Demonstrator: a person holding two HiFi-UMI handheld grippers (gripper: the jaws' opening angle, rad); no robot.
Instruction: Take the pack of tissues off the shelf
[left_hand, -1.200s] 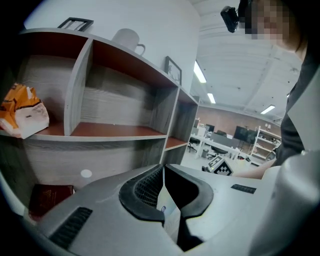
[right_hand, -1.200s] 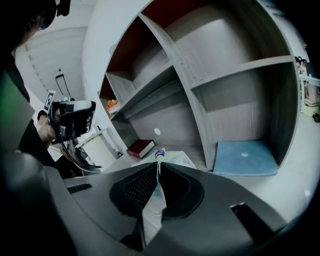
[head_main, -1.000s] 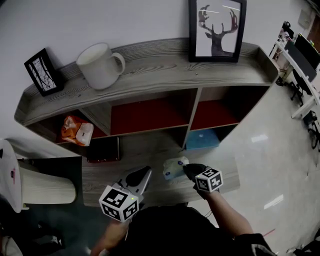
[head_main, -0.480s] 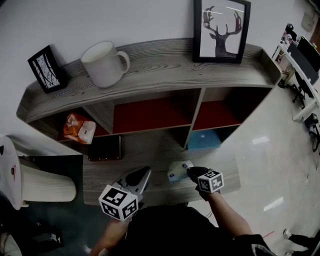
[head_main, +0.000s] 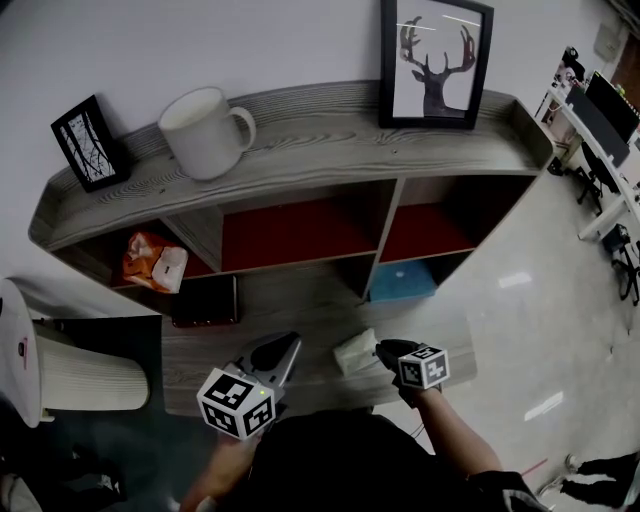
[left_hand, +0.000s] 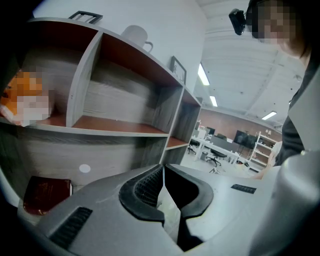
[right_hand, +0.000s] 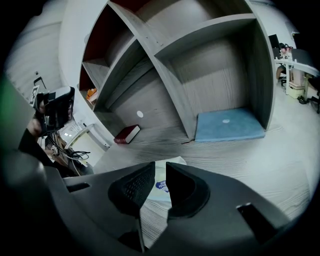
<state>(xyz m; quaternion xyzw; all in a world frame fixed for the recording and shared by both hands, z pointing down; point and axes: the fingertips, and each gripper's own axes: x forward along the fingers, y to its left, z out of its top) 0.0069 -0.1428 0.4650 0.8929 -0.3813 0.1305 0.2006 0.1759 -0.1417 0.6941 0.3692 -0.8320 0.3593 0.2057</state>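
Observation:
The pack of tissues (head_main: 354, 352) is pale with a small blue print. It hangs tilted just over the front part of the grey shelf unit's low board (head_main: 300, 300). My right gripper (head_main: 384, 351) is shut on its near edge. In the right gripper view the pack (right_hand: 162, 186) shows between the two dark jaws of that gripper (right_hand: 160, 171). My left gripper (head_main: 285, 350) hovers to the pack's left over the same board, apart from it. In the left gripper view its jaws (left_hand: 163, 171) meet with nothing between them.
On the top board stand a white mug (head_main: 205, 130), a deer picture (head_main: 432, 60) and a small black frame (head_main: 82, 143). An orange snack bag (head_main: 150, 262), a dark red book (head_main: 205, 300) and a blue pad (head_main: 403, 282) lie in the compartments. A white bin (head_main: 60, 370) stands at the left.
The right gripper has drawn the pack of tissues a little nearer to the board's front edge, and the pack has tilted. The left gripper has stayed put.

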